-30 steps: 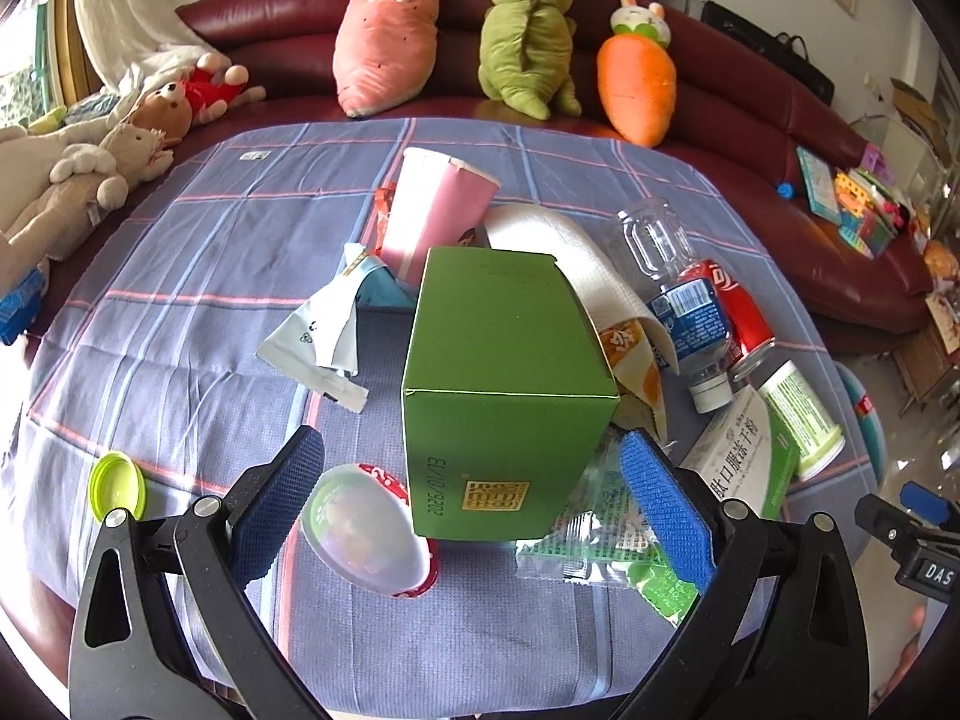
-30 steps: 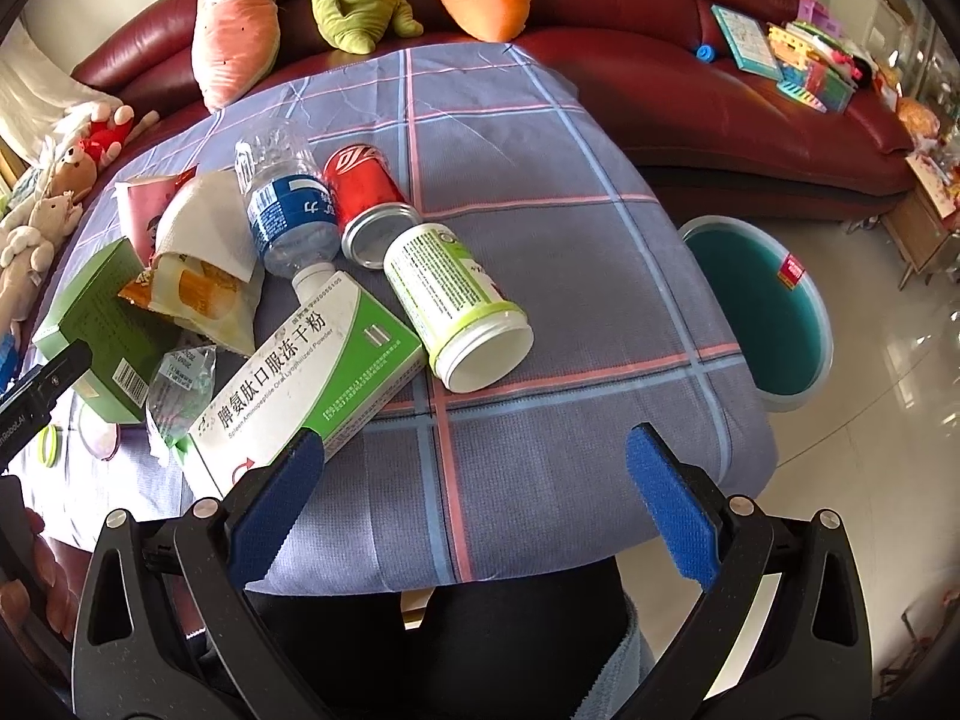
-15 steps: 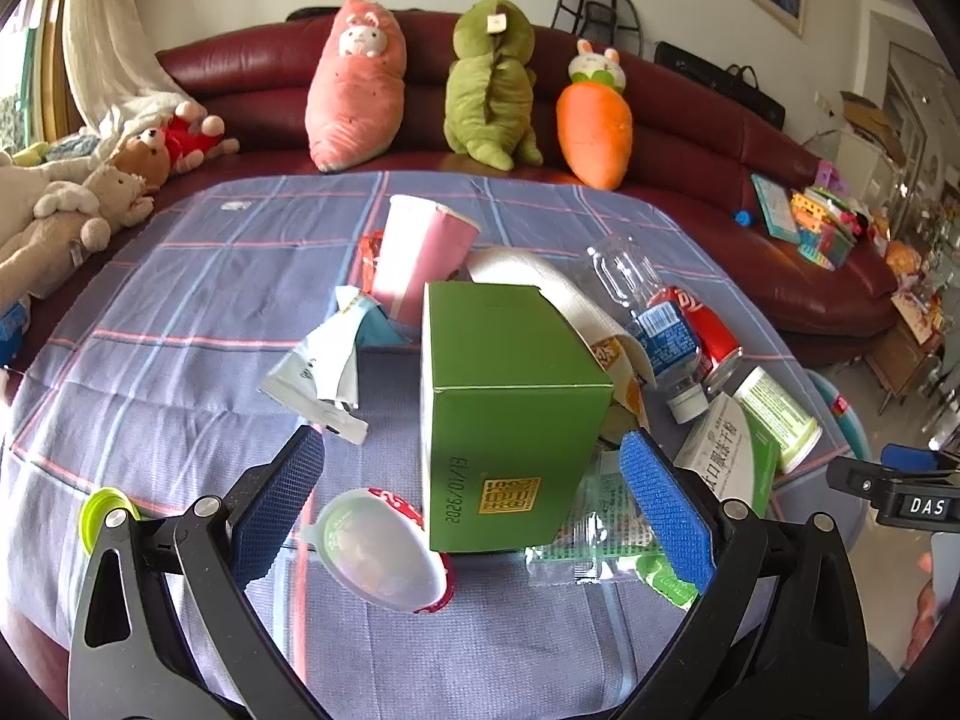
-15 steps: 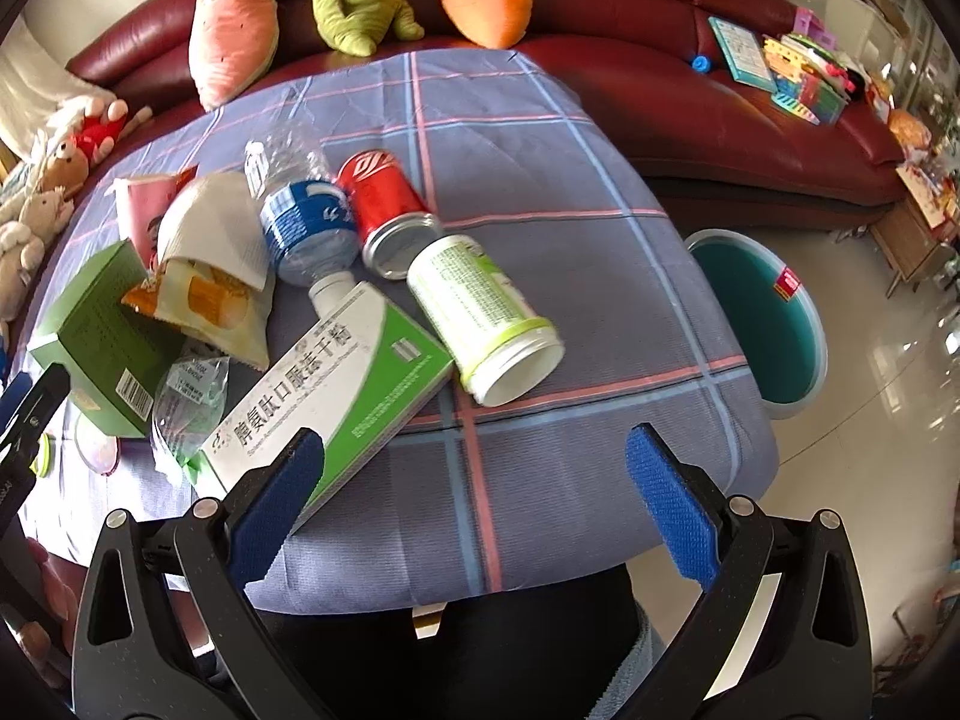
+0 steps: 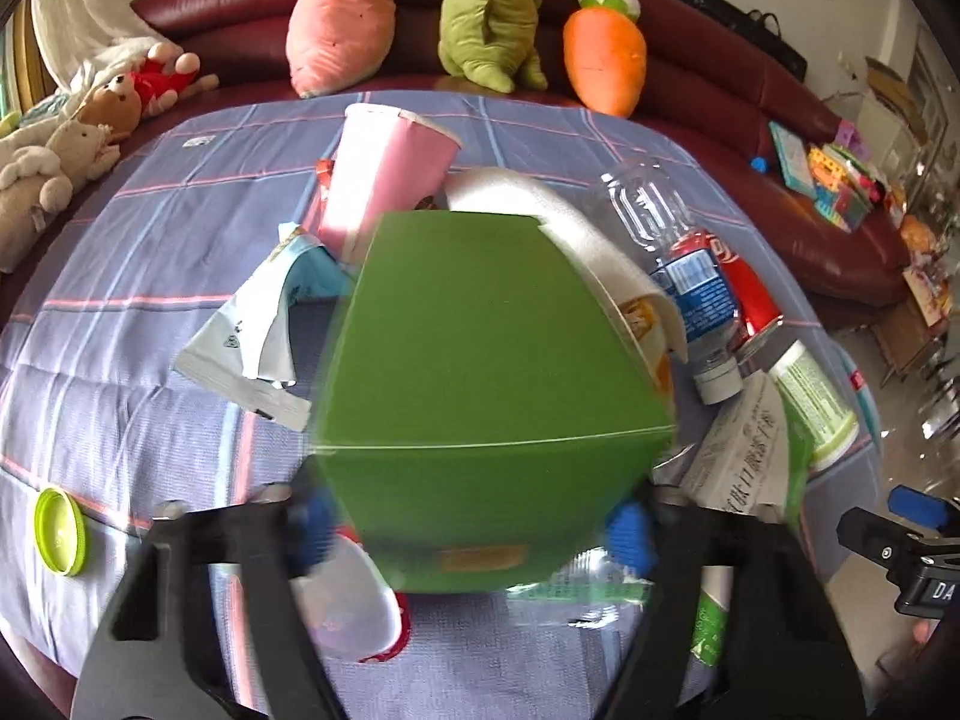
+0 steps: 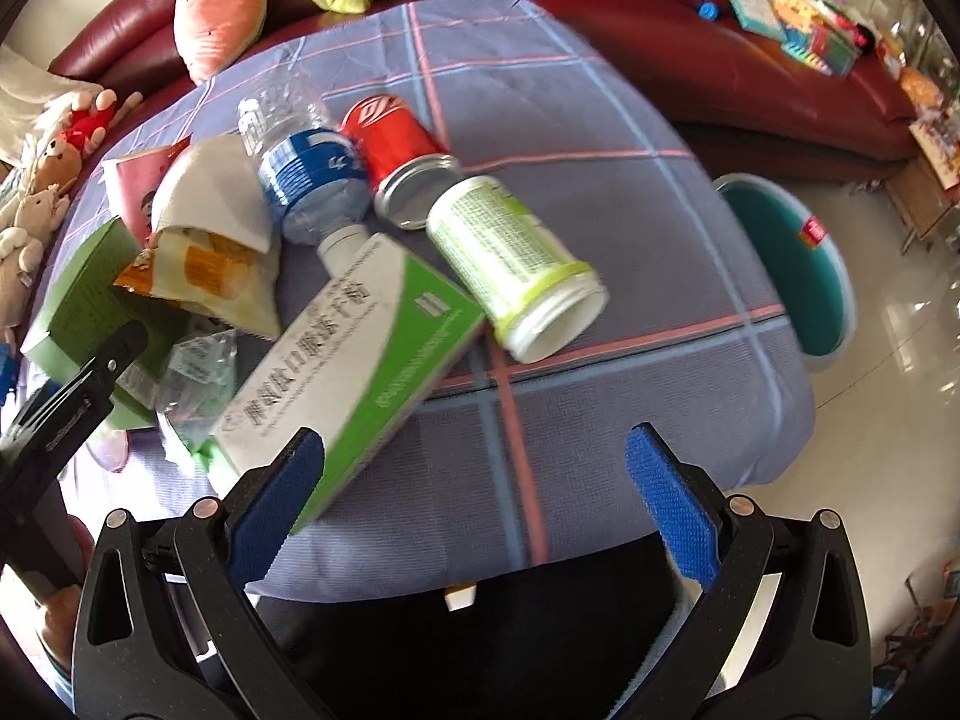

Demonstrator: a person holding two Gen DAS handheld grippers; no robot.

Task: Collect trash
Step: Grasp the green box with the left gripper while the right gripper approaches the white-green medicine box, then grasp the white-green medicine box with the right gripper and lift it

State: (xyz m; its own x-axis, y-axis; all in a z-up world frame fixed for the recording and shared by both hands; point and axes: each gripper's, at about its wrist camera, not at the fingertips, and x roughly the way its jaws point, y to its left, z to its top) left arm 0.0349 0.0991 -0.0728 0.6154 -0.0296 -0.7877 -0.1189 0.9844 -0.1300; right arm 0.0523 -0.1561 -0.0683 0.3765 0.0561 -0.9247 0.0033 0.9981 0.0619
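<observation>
**A:** Where is the trash?

**B:** A green carton [image 5: 480, 372] fills the centre of your left view. Your left gripper [image 5: 474, 525] has its jaws pressed against the carton's two sides; whether they fully clamp is blurred. Your right gripper [image 6: 474, 480] hangs over the table edge, jaws wide apart and holding nothing.

**A:** How will it handle?

**B:** Probably light, thin card that dents. Hold the flat sides low, gently.

**A:** And the surroundings?

**B:** A table [image 6: 600, 120] under a soft blue checked cloth, littered with packaging. A teal bin [image 6: 822, 312] stands on the floor at three o'clock. A red sofa [image 5: 720, 78] curves along twelve o'clock.
</observation>
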